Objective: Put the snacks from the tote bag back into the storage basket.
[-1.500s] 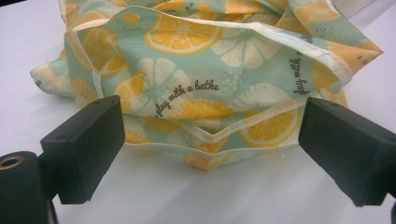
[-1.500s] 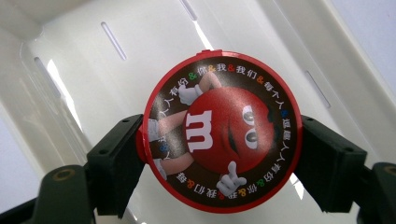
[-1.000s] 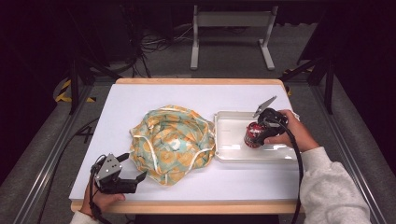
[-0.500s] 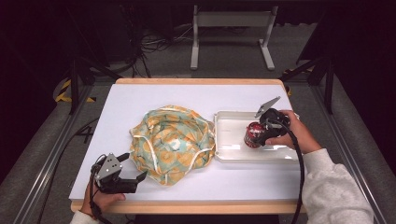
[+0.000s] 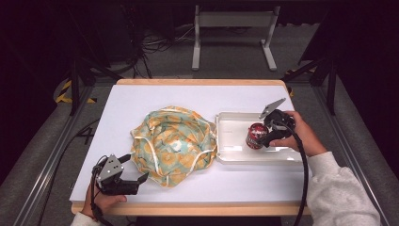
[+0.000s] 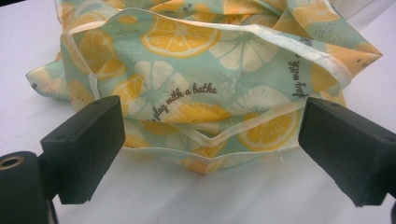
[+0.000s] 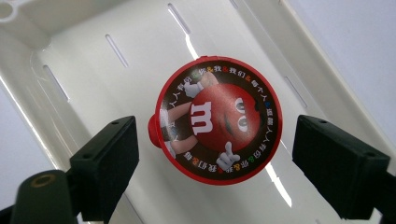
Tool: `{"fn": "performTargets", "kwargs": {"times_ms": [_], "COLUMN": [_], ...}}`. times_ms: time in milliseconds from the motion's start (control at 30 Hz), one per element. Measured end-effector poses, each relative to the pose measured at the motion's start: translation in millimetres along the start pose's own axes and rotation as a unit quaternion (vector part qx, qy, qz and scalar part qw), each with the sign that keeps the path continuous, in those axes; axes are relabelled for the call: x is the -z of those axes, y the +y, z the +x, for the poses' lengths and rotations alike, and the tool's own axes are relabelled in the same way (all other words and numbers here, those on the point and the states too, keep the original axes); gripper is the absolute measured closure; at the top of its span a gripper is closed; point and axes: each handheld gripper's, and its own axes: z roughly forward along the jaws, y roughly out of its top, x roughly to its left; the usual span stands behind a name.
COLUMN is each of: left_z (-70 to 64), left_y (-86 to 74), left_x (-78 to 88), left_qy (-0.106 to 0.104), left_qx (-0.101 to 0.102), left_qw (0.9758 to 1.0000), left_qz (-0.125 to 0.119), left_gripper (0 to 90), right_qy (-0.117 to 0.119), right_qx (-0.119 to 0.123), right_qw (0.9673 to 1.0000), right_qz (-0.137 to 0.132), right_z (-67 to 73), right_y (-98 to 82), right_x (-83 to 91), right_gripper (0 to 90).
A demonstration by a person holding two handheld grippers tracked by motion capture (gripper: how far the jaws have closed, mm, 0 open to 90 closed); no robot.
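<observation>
The white table (image 5: 141,101) carries a crumpled lemon-print cloth (image 5: 171,143) at its middle, and the white tray (image 5: 235,157) lies just to the cloth's right, its long side running across the table. In the tray's right half stands the red candy tub (image 5: 256,135), upright, its long axis vertical; in the right gripper view its round printed lid (image 7: 218,120) faces straight up at the camera, with a small red tab sticking out toward the left jaw. The right gripper (image 5: 269,136) hangs over the tub, pointing down; its jaws have just been opening and stand apart on either side of the lid without touching it. The left gripper (image 5: 137,169) rests at the table's near left corner, jaws spread wide, aimed at the cloth's near hem (image 6: 205,142), which lies between them untouched
</observation>
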Motion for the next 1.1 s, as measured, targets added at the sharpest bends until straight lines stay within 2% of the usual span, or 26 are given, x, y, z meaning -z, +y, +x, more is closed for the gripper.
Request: {"fn": "performTargets", "kwargs": {"times_ms": [433, 767, 1100], "left_z": [-0.3, -0.3, -0.7], "left_y": [0.0, 0.0, 0.5], "left_x": [-0.3, -0.2, -0.7], "left_qy": [0.0, 0.001, 0.0], "left_qx": [-0.001, -0.001, 0.0], "left_qw": [1.0, 1.0, 1.0], "left_qz": [0.001, 0.001, 0.002], "left_gripper": [7.8, 7.8, 7.8], "right_qy": [-0.01, -0.021, -0.018], "right_qx": [0.001, -0.007, -0.012], "right_qw": [0.9999, 0.9995, 0.9993], "right_qz": [-0.006, -0.023, -0.03], "right_z": [2.0, 2.7, 6.3], "right_y": [-7.8, -18.3, -28.9], "right_x": [4.5, 10.3, 14.1], "right_gripper": [15.1, 14.6, 14.3]}}
